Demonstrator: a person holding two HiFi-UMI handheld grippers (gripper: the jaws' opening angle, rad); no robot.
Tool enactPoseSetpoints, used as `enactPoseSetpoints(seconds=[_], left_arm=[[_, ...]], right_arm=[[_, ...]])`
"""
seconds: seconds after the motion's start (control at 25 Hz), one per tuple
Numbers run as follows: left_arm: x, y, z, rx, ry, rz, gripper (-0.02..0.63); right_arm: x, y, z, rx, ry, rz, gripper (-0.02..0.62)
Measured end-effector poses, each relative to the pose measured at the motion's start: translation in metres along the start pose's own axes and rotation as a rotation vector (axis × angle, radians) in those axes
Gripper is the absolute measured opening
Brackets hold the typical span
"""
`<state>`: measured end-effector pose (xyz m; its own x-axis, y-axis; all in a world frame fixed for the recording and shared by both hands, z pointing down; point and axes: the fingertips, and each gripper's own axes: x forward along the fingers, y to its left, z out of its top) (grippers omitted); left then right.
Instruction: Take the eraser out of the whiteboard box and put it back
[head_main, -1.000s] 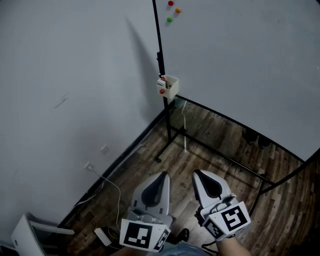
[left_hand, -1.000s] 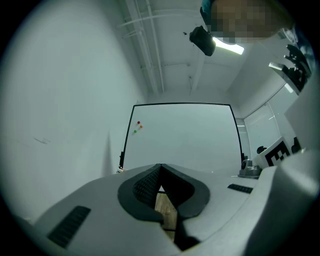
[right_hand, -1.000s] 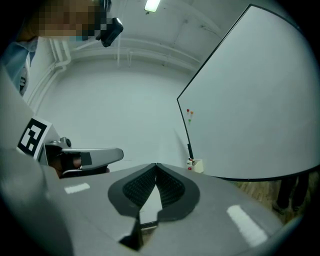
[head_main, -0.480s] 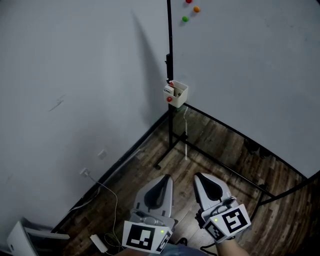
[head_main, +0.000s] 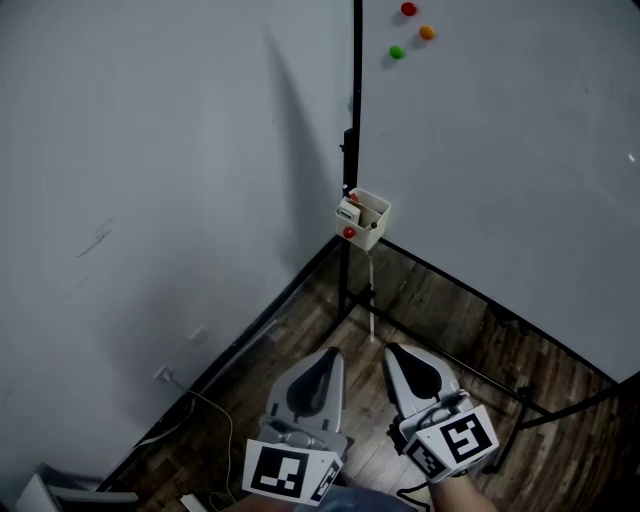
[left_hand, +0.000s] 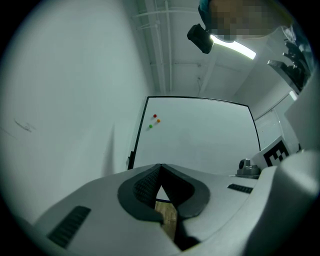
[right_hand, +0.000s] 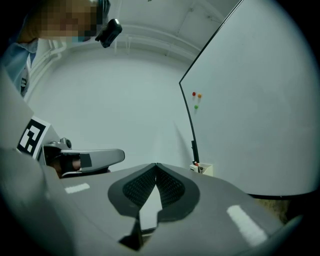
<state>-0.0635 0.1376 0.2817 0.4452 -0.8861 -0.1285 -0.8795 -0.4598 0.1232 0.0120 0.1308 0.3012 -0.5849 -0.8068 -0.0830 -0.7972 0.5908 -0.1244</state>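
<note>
A small cream whiteboard box (head_main: 364, 218) hangs at the lower left corner of the whiteboard (head_main: 500, 150), with a white and red item sticking out of its top. The right gripper view shows the same box (right_hand: 201, 168) far ahead beside the board's black frame. My left gripper (head_main: 325, 356) and right gripper (head_main: 393, 352) are low in the head view, side by side, well short of the box. Both have their tips together with nothing between them. In its own view, the left gripper (left_hand: 160, 166) points at the board; the right gripper (right_hand: 156, 165) is shut too.
Three small magnets (head_main: 410, 30), red, orange and green, sit high on the whiteboard. The black stand frame (head_main: 440, 355) runs across the wooden floor ahead. A white cable (head_main: 215, 410) and wall sockets lie along the grey wall at left.
Both grippers and the head have moved toward the whiteboard. The box has slid down and to the right in the head view. Both grippers stay shut.
</note>
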Motion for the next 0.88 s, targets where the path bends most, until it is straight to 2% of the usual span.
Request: enactPoseSetpoints(seconds=[0.28,0.52,0.88], left_arm=[[0.028,0.03,0.0,-0.016,-0.007,-0.02,0.006],[0.047,0.035,-0.005,-0.022,0.004,-0.038,0.006],[0.085,0.046,-0.019,-0.021,0.035,-0.016,0.006]], right_arm=[[0.039,-0.011,-0.004,-0.04,0.028,-0.025,0.003],[0.05,-0.028,-0.003,-0.037,0.034,-0.047,0.003],[0.075,-0.062,-0.004,-0.041,0.033,-0.041,0.003]])
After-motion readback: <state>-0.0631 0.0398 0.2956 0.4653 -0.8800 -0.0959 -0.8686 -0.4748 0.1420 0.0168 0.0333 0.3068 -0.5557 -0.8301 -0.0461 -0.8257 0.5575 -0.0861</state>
